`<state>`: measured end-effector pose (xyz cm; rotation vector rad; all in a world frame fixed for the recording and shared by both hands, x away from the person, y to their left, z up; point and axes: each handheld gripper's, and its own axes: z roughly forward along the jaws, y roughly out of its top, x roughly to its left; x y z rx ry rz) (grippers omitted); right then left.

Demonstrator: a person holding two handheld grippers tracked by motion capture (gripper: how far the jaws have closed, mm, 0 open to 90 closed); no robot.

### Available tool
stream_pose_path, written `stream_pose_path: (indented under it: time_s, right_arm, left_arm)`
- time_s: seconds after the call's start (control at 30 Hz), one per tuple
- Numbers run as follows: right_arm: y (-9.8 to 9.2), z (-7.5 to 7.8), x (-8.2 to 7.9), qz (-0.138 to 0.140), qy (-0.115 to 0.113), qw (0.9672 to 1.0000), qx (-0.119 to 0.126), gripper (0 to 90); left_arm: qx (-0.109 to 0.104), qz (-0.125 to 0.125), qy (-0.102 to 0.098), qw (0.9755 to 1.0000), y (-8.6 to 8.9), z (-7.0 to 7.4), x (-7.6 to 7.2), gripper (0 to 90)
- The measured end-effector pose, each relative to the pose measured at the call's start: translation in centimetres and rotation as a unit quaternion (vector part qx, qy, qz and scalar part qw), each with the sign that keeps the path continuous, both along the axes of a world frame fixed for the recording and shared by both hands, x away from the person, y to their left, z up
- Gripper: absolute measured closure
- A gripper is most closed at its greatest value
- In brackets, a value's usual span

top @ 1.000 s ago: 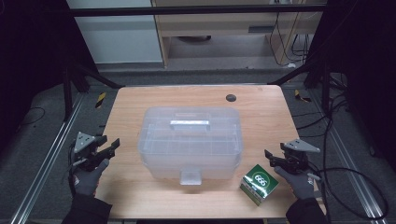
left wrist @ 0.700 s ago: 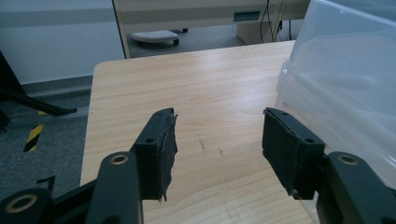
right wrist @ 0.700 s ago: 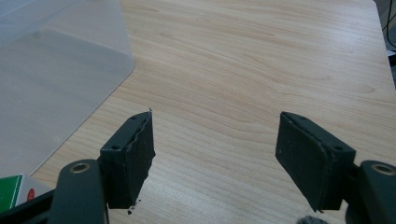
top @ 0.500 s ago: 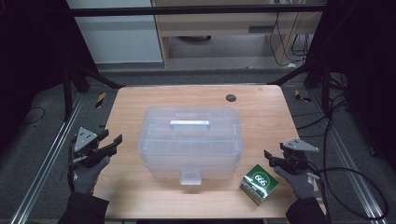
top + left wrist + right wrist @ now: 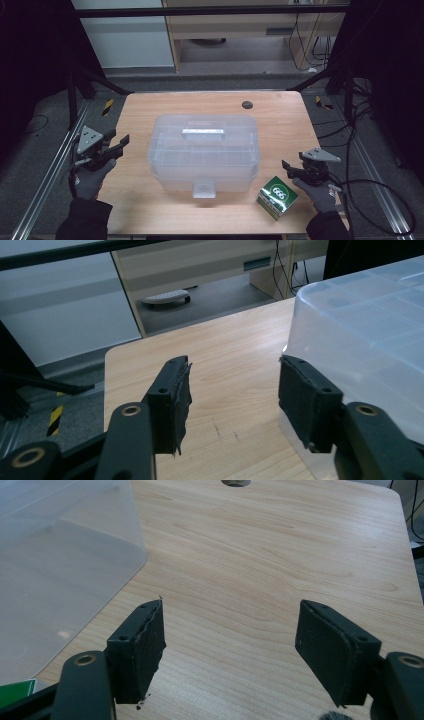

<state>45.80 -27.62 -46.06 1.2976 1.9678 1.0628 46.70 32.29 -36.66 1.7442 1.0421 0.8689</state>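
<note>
**A:** What is on the table, and where are the hands?

**B:** A clear plastic storage box (image 5: 204,152) with a closed lid sits at the centre of the wooden table (image 5: 280,115). Its front latch (image 5: 204,189) faces the person, at six o'clock. A small green carton (image 5: 277,197) stands on the table at about five o'clock from the box, near it but apart. The left gripper (image 5: 119,145) hovers at nine o'clock, just off the table's edge. The right gripper (image 5: 287,167) hangs at four o'clock, just beside the carton.

**A:** Are the claws holding anything?

**B:** No. In the left gripper view the jaws stand apart with bare wood between them, though they have just been closing a little. The right gripper's jaws are also apart and empty.

**A:** How should the next move go?

**B:** My guess is the box gets opened so the carton can go in. I would steady the box's left end with the left gripper, then lift the latch squarely. The smooth plastic could slide.
</note>
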Motion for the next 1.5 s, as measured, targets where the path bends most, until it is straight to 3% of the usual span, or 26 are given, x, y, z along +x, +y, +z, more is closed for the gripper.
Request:
stream_pose_path:
  time_s: [0.33, 0.43, 0.5, 0.53, 0.57, 0.63, 0.73, 0.8, 0.87, 0.9, 0.93, 0.97, 1.0, 1.03, 1.1, 1.13, 1.17, 1.2, 1.23, 1.27, 1.3, 1.33, 1.37, 1.5]
  right_arm:
    - [-0.1, 0.0, 0.0, 0.002, 0.001, 1.0000, -0.004, 28.1]
    - [-0.1, 0.0, 0.1, 0.002, 0.001, 1.0000, -0.004, 28.1]
    - [0.0, 0.0, 0.1, 0.002, 0.002, 1.0000, -0.004, 28.2]
    - [-0.1, 0.0, 0.1, 0.002, 0.002, 1.0000, -0.004, 28.3]
    - [-0.1, 0.0, 0.1, 0.002, 0.003, 1.0000, -0.004, 28.3]
    - [0.0, 0.0, 0.0, 0.001, 0.004, 1.0000, -0.003, 28.5]
    - [-0.1, 0.0, 0.0, 0.002, 0.004, 1.0000, -0.004, 28.7]
    - [-0.1, 0.0, 0.0, 0.002, 0.003, 1.0000, -0.004, 29.1]
    - [-0.1, 0.0, 0.0, 0.002, 0.003, 1.0000, -0.005, 29.2]
    - [-0.1, 0.0, 0.0, 0.003, 0.004, 1.0000, -0.005, 29.5]
    - [-0.1, 0.0, 0.0, 0.003, 0.004, 1.0000, -0.005, 29.5]
    - [-0.1, 0.0, 0.0, 0.004, 0.004, 1.0000, -0.004, 30.0]
    - [-0.1, 0.0, 0.0, 0.005, 0.005, 1.0000, -0.004, 30.3]
    - [-0.1, 0.0, 0.0, 0.006, 0.005, 1.0000, -0.004, 30.6]
    - [-0.1, 0.0, 0.0, 0.006, 0.006, 1.0000, -0.004, 31.5]
    - [-0.1, 0.0, 0.0, 0.006, 0.006, 1.0000, -0.004, 31.5]
    - [-0.2, 0.0, 0.0, 0.008, 0.005, 1.0000, -0.004, 32.5]
    - [-0.2, 0.1, 0.0, 0.007, 0.005, 1.0000, -0.002, 32.7]
    - [-0.2, 0.1, -0.1, 0.007, 0.008, 0.9999, 0.002, 32.9]
    - [-0.2, 0.1, -0.1, 0.008, 0.008, 0.9999, 0.002, 33.1]
    - [-0.2, 0.1, 0.0, 0.009, 0.005, 0.9999, -0.001, 33.4]
    - [-0.2, 0.1, 0.0, 0.009, 0.006, 0.9999, -0.002, 33.6]
    - [-0.2, 0.1, 0.0, 0.009, 0.006, 0.9999, -0.001, 33.7]
    - [-0.2, 0.1, 0.0, 0.012, 0.008, 0.9999, -0.001, 34.0]
  left_arm:
    - [0.012, -0.019, -0.011, 0.9997, -0.9, 1.4, 0.3, 50.0]
    - [0.028, -0.032, -0.011, 0.9990, -1.4, 2.1, 0.3, 49.9]
    - [0.051, -0.047, -0.010, 0.9976, -1.9, 2.8, 0.4, 49.7]
    - [0.051, -0.047, -0.010, 0.9976, -1.9, 2.8, 0.4, 49.6]
    - [0.064, -0.057, -0.014, 0.9962, -2.3, 3.4, 0.5, 49.2]
    - [0.074, -0.064, -0.004, 0.9952, -2.7, 4.0, 0.6, 48.8]
    - [0.083, -0.074, -0.004, 0.9938, -3.2, 4.5, 0.6, 48.2]
    - [0.103, -0.092, -0.005, 0.9905, -3.9, 5.5, 0.6, 47.5]
    - [0.105, -0.097, -0.005, 0.9897, -4.2, 5.8, 0.6, 47.3]
    - [0.114, -0.107, -0.006, 0.9876, -4.7, 6.3, 0.6, 47.1]
    - [0.114, -0.107, -0.006, 0.9876, -4.7, 6.3, 0.6, 46.9]
    - [0.124, -0.117, -0.006, 0.9853, -5.3, 6.7, 0.6, 46.8]
    - [0.124, -0.117, -0.006, 0.9853, -5.3, 6.7, 0.6, 46.7]
    - [0.137, -0.127, -0.006, 0.9824, -5.8, 7.1, 0.7, 46.6]
    - [0.145, -0.136, -0.006, 0.9800, -6.2, 7.4, 0.7, 46.4]
    - [0.145, -0.136, -0.006, 0.9800, -6.2, 7.4, 0.7, 46.4]
    - [0.153, -0.147, -0.005, 0.9773, -6.6, 7.6, 0.7, 46.5]
    - [0.153, -0.147, -0.005, 0.9773, -6.6, 7.6, 0.7, 46.4]
    - [0.164, -0.155, -0.008, 0.9742, -7.0, 7.8, 0.7, 46.5]
    - [0.162, -0.159, -0.009, 0.9739, -7.3, 7.9, 0.7, 46.5]
    - [0.170, -0.163, -0.009, 0.9719, -7.4, 8.0, 0.6, 46.6]
    - [0.170, -0.163, -0.009, 0.9719, -7.4, 8.0, 0.6, 46.6]
    - [0.177, -0.170, -0.009, 0.9694, -7.9, 8.2, 0.6, 46.5]
    - [0.195, -0.184, -0.010, 0.9633, -8.7, 8.6, 0.5, 46.5]
